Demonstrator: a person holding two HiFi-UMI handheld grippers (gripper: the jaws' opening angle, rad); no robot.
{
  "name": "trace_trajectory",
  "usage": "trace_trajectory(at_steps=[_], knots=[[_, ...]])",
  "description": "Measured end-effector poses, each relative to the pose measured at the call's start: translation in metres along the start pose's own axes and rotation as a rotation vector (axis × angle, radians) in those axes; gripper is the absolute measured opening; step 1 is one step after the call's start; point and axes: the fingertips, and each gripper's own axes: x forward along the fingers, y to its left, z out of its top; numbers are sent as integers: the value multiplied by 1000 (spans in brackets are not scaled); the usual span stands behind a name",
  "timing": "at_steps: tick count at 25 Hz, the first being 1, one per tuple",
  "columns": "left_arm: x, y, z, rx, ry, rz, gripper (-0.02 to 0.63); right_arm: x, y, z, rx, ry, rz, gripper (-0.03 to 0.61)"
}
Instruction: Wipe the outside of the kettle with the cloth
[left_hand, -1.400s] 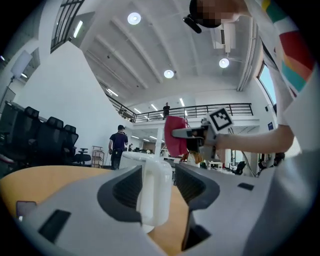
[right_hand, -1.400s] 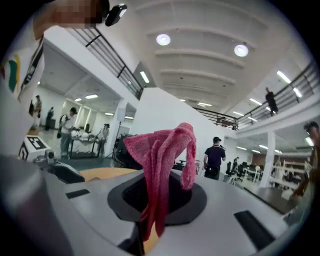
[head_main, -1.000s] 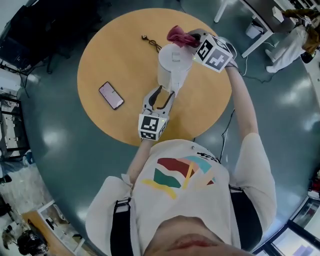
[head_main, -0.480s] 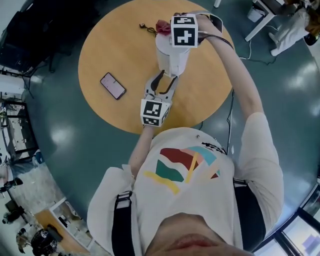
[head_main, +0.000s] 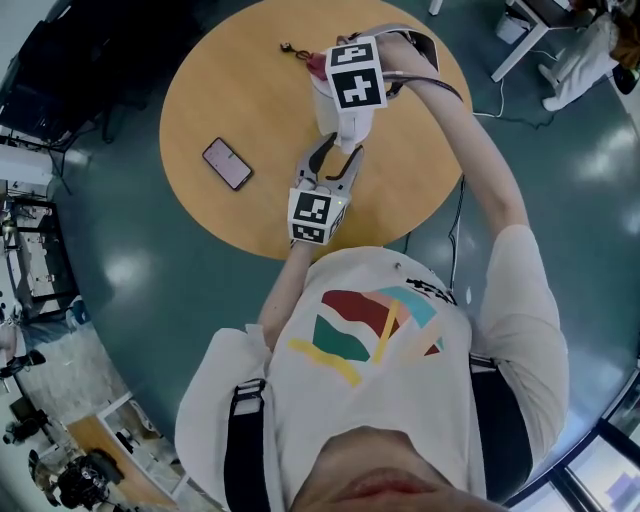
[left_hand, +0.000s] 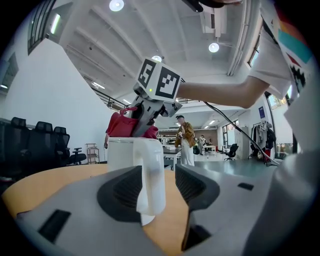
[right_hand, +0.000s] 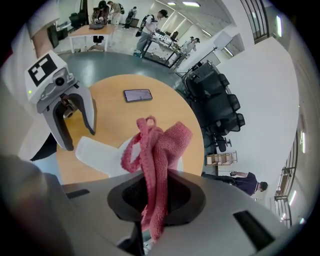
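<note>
Kettle (left_hand: 122, 152) sits near the middle of the round table (head_main: 220, 90). In the head view the right gripper's marker cube (head_main: 357, 72) hides most of it. Left gripper (left_hand: 156, 187) is at the kettle's 6 o'clock, jaws spread either side of the handle (left_hand: 151, 175) – gap shows on one side, contact on the other unclear. Right gripper (right_hand: 156, 195) is over the top, jaws pinching the pink cloth (right_hand: 159, 150). Phone (head_main: 227, 163) at 8 o'clock. Small dark item (head_main: 289, 50) at 11 – too small to identify.
</note>
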Motion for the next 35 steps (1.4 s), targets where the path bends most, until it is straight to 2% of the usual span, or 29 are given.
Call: trace_trajectory(at_steps=[5,11,16,25,30,35], knots=[[-23,15,-9,-2,16,53,235,-15,19,13,-30,-7,-2,38],[-51,39,-26,-42,12,118,235,-25,47,30,-46,-32,5,39],[-63,48,-14,-42,-15,156,235,-37,64,35,-40,-46,12,38],[-75,43,12,3,-59,125,235,-60,99,50,25,-95,45,38],[-77,29,9,5,-49,104,235,-61,125,53,51,-118,89,38],[-73,20,4,10,-39,84,235,-33,156,46,85,-121,128,38]])
